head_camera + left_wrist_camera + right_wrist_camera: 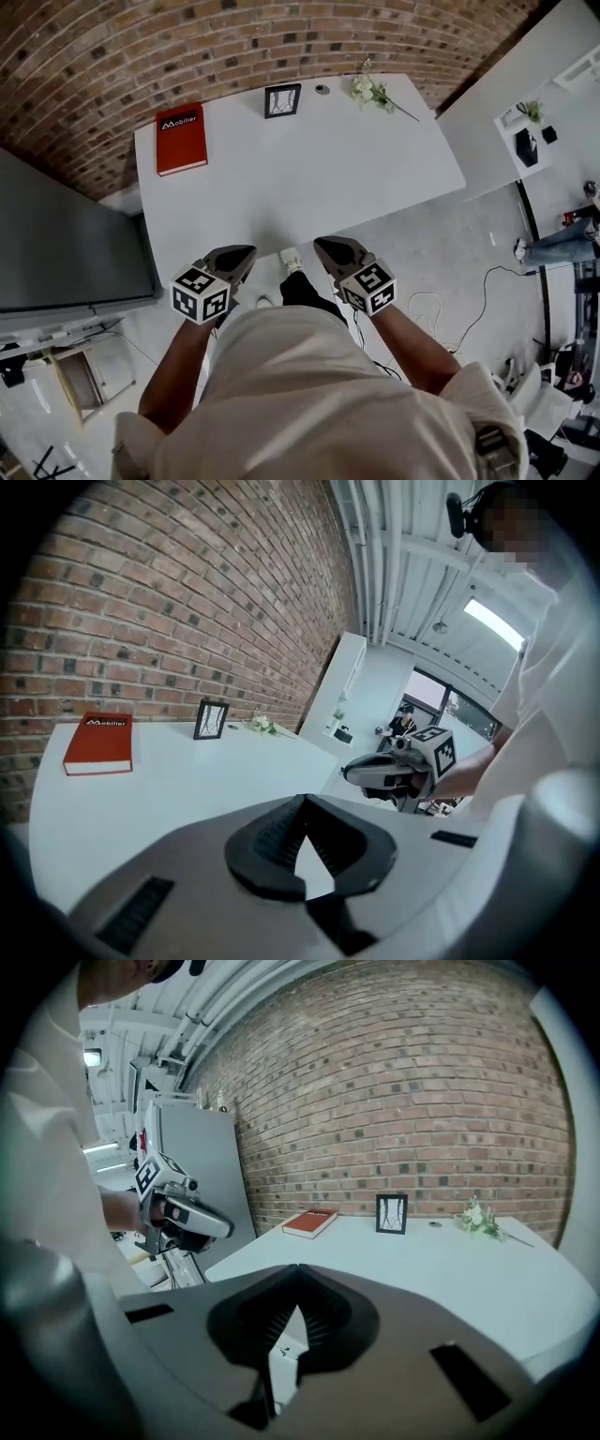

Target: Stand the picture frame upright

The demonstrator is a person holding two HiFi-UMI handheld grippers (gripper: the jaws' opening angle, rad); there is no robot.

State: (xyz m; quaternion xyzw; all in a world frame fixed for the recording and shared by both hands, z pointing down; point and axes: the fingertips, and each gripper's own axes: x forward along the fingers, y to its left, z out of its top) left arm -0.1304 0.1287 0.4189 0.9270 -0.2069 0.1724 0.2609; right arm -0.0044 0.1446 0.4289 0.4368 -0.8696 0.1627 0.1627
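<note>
White table (309, 187), picture frame (282, 100) standing upright at the table's far edge, red book (180, 139) at its far left, flowers (373, 92) at its far right, left gripper (244, 253) and right gripper (324, 246) at the table's near edge, jaws of both together, nothing between them

grey plastic left gripper (242, 255), grey plastic right gripper (326, 246) — black-and-white square markers on both | ahead of them: white rectangular table (394, 178) | far ahead-left: red hardcover book (180, 141), white lettering | far ahead: black rectangular picture frame (282, 100), pale print, dark branching lines | ahead-right: white flower sprig (372, 91), green stem | beyond: red-brown brick wall (141, 56), pale mortar
</note>
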